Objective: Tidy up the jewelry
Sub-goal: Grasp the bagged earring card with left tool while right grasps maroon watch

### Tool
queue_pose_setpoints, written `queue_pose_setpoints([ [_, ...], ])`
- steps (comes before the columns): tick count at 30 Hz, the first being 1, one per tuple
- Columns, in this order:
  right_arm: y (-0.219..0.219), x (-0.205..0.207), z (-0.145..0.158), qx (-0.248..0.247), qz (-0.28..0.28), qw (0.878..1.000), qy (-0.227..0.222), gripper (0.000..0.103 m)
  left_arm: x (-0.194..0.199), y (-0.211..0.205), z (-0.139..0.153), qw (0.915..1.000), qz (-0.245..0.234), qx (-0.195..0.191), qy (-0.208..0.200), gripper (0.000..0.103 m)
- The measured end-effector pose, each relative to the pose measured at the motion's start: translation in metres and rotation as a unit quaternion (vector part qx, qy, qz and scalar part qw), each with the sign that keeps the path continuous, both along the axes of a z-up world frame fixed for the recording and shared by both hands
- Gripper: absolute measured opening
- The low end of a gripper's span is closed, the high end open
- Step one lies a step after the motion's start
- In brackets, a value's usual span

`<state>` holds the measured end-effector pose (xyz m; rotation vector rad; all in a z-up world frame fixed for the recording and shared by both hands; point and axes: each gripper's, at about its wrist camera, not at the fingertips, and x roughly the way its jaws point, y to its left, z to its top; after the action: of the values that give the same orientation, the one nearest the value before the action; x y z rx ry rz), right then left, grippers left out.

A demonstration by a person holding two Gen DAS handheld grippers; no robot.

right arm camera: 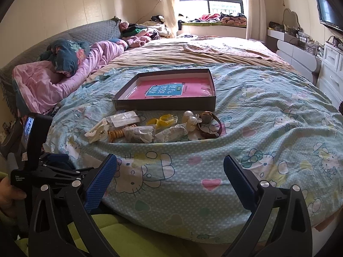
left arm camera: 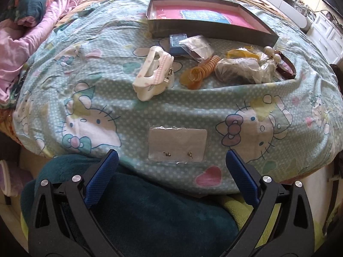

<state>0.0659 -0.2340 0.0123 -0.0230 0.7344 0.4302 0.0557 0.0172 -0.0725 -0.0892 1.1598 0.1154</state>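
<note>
A shallow dark box with a pink card inside (left arm camera: 205,16) (right arm camera: 169,90) lies on the Hello Kitty bedspread (left arm camera: 128,111). In front of it lies a pile of accessories: a white hair claw (left arm camera: 153,72) (right arm camera: 97,131), an orange coil tie (left arm camera: 203,68), small plastic bags (left arm camera: 240,69), pearl beads (right arm camera: 190,117), a yellow ring (right arm camera: 164,120) and a brown watch (right arm camera: 209,126). A clear card with two ear studs (left arm camera: 178,144) lies just ahead of my left gripper (left arm camera: 171,157), which is open and empty. My right gripper (right arm camera: 170,161) is open and empty, well short of the pile.
Pink bedding and pillows (right arm camera: 64,72) lie at the left of the bed. White drawers (right arm camera: 330,68) stand at the right. A dark teal blanket (left arm camera: 150,203) lies under the left gripper. The left gripper's body (right arm camera: 36,150) shows at the left of the right wrist view.
</note>
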Motion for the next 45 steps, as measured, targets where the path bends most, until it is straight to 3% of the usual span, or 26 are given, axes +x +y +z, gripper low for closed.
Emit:
queue_pose_setpoints([
  [7,-0.002,0.025,-0.01,0.002,0.003,1.0,0.022,0.099,0.015,0.006,-0.012,0.999,0.003,-0.031,0.033,0.094],
  [15,-0.009,0.066,-0.021,0.001,-0.01,1.0,0.026,0.099,0.031,0.008,-0.03,0.9963,0.005,-0.027,0.082,0.094],
  [19,-0.013,0.095,-0.034,-0.01,-0.011,0.998,0.054,0.099,0.04,0.009,-0.036,0.9944,-0.003,-0.05,0.093,0.094],
  [25,-0.019,0.131,-0.057,-0.046,-0.007,0.996,0.078,0.099,0.049,0.016,-0.035,0.995,-0.003,-0.068,0.072,0.092],
  [32,-0.013,0.166,-0.08,-0.102,0.01,0.992,0.078,0.099,0.054,-0.011,-0.019,0.997,-0.049,-0.024,0.054,0.06],
  [37,-0.004,0.177,-0.092,-0.125,0.033,0.988,0.086,0.097,0.049,-0.025,-0.011,0.9972,-0.052,-0.034,0.042,0.057],
  [38,-0.003,0.178,-0.093,-0.129,0.036,0.987,0.088,0.096,0.049,-0.024,-0.007,0.9971,-0.051,-0.042,0.038,0.057],
  [43,-0.003,0.179,-0.095,-0.117,0.054,0.988,0.08,0.069,0.042,-0.014,0.017,0.9973,-0.049,-0.052,0.014,0.057],
  [45,-0.007,0.179,-0.091,-0.101,0.058,0.99,0.077,0.047,0.042,-0.014,0.024,0.9974,-0.048,-0.053,0.001,0.057],
])
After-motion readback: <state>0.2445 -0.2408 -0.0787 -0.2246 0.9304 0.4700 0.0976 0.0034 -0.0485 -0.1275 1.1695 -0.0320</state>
